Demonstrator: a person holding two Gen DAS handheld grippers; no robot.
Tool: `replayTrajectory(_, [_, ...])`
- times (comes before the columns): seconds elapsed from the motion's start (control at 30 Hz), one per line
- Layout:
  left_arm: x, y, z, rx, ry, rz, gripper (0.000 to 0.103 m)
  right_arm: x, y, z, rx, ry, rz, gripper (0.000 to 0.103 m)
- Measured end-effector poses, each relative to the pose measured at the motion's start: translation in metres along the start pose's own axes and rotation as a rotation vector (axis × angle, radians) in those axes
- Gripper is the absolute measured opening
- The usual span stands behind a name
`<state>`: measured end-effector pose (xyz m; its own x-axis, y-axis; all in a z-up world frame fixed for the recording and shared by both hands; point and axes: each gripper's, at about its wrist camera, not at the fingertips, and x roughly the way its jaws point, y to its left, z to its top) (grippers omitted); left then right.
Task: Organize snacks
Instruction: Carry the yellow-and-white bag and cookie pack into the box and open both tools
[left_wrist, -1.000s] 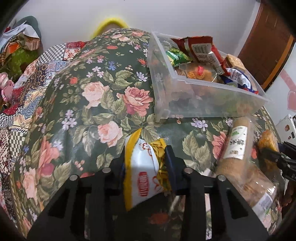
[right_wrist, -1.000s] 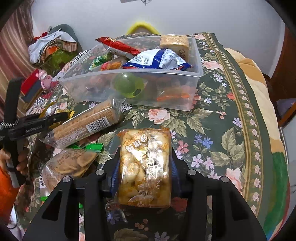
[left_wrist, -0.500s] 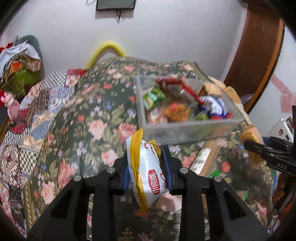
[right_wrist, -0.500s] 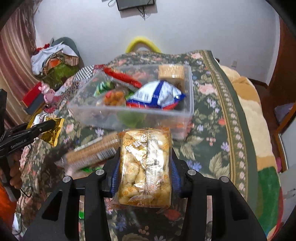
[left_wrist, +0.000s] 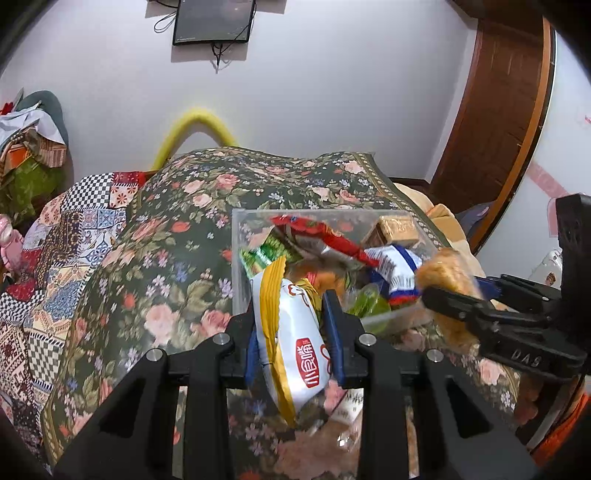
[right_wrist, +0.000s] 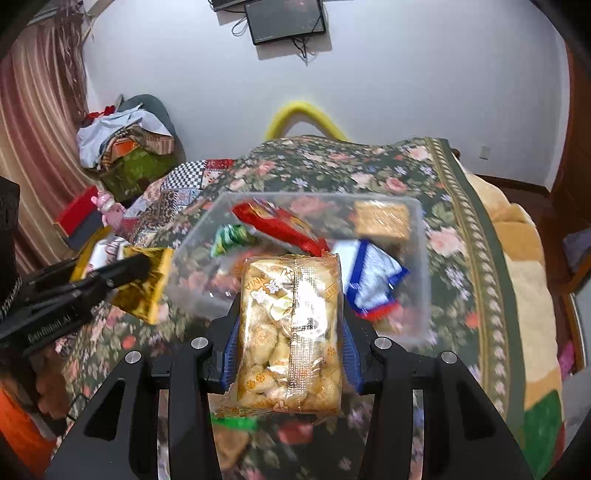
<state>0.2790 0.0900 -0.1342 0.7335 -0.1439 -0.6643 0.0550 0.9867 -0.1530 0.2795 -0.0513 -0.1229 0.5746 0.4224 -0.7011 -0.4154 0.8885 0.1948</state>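
My left gripper (left_wrist: 291, 321) is shut on a white and yellow snack bag (left_wrist: 295, 347), held in the air just in front of the clear plastic bin (left_wrist: 238, 258). My right gripper (right_wrist: 290, 321) is shut on a clear pack of golden pastries (right_wrist: 291, 332), held above the near side of the same bin (right_wrist: 417, 325). The bin holds several snack packs: a red one (right_wrist: 280, 225), a blue and white one (right_wrist: 373, 277), a green one (right_wrist: 231, 236) and a tan block (right_wrist: 382, 218). Each gripper shows in the other's view: the right gripper (left_wrist: 443, 295) and the left gripper (right_wrist: 136, 273).
The bin stands on a bed with a dark floral cover (left_wrist: 166, 266). More snack packs lie blurred on the cover below the grippers (right_wrist: 232, 439). A patchwork quilt (left_wrist: 55, 240) and a pile of clothes (right_wrist: 125, 144) are at the left. A wooden door (left_wrist: 502, 96) is at the right.
Both grippers have lifted their snacks off the bed cover and moved up and towards the bin. The snacks left on the cover have dropped out of clear sight.
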Motion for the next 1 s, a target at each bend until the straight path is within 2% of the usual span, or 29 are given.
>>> replayTrajectory(0.37, [0.047,0.011,0.02,-0.033,0.027,-0.004,0.03,0.057,0.019,0.02,-0.032,0.079,0.033,0.042])
replayTrajectory(0.63, [0.073,0.02,0.025,-0.058,0.054,-0.003,0.03,0.075,0.012,0.03,-0.02,0.112,0.018,0.042])
replayTrajectory(0.8, [0.086,0.021,0.018,-0.055,0.088,0.023,0.031,0.081,0.012,0.028,-0.029,0.15,0.009,0.044])
replayTrajectory(0.93, [0.086,0.023,0.015,-0.065,0.1,0.019,0.038,0.075,0.01,0.026,-0.031,0.15,0.005,0.048])
replayTrajectory(1.0, [0.081,0.024,0.014,-0.072,0.1,0.015,0.046,0.071,0.009,0.025,-0.026,0.149,0.007,0.05])
